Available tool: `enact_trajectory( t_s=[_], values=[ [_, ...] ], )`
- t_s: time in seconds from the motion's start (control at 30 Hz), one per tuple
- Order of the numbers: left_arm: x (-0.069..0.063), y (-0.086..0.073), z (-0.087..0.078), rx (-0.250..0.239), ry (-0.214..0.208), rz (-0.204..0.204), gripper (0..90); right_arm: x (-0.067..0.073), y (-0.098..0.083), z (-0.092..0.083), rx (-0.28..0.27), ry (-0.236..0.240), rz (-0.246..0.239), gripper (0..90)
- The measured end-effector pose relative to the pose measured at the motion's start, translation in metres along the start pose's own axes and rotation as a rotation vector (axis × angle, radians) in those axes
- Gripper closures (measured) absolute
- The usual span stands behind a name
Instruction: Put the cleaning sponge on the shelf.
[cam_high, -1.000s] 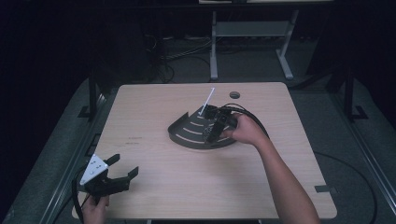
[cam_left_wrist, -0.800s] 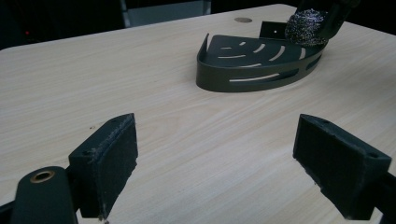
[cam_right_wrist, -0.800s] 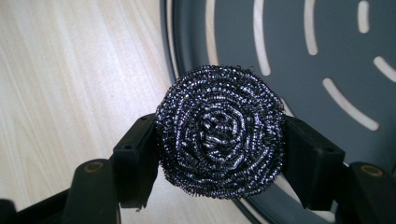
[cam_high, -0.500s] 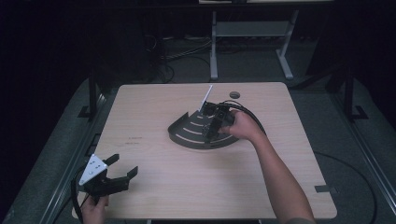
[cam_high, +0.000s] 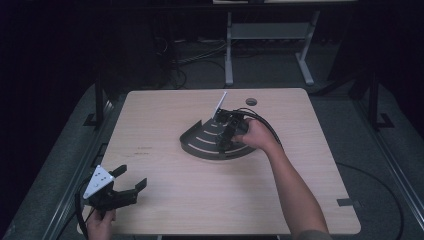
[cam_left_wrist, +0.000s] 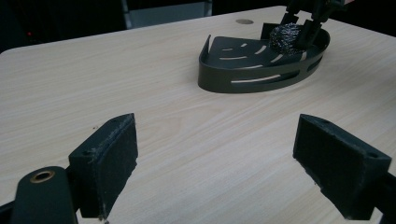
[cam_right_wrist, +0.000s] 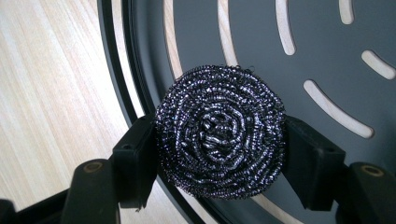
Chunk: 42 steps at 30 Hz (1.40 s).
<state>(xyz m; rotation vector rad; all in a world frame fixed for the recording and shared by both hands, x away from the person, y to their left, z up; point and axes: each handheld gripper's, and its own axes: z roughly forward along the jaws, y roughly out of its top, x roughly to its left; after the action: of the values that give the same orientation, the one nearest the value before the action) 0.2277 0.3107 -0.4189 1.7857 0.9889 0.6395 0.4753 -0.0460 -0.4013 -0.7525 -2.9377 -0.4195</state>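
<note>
1. The left gripper (cam_high: 131, 189) sits at the near left corner of the counter (cam_high: 165, 200), held in the person's left hand (cam_high: 100, 226). Its jaws stand wide apart with nothing between them, and the grey three-cornered plate rides on top.
2. In the left gripper view, bare wood lies between the two black pads (cam_left_wrist: 111, 161), and the tray is well apart from them, toward the far side.
3. The dark slotted tray (cam_high: 200, 142), shaped like a quarter circle with a low curved wall, rests about midway across the counter, nearer the far edge than the near one.
4. The right gripper (cam_high: 226, 136) reaches into the tray from its right side, the right hand (cam_high: 256, 136) behind it.
5. Its jaws are closed on the steel wool scourer (cam_right_wrist: 219, 131), a pad pressing each side; the round coil sits over the tray's floor, close to the curved wall.
6. A small round hole (cam_high: 251, 102) marks the counter by the far edge.
</note>
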Motion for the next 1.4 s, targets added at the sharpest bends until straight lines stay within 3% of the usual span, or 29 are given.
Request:
enact_trajectory(
  t_s=[0.7,1.4],
  values=[
    [0.0,0.0,0.0,0.0,-0.001,0.001,13.3,-0.005,0.011,0.027,0.013,-0.035,0.028,32.2],
    [-0.001,0.0,0.0,0.0,0.001,0.003,13.3,-0.007,0.01,0.032,-0.001,-0.037,0.051,29.7]
  ],
)
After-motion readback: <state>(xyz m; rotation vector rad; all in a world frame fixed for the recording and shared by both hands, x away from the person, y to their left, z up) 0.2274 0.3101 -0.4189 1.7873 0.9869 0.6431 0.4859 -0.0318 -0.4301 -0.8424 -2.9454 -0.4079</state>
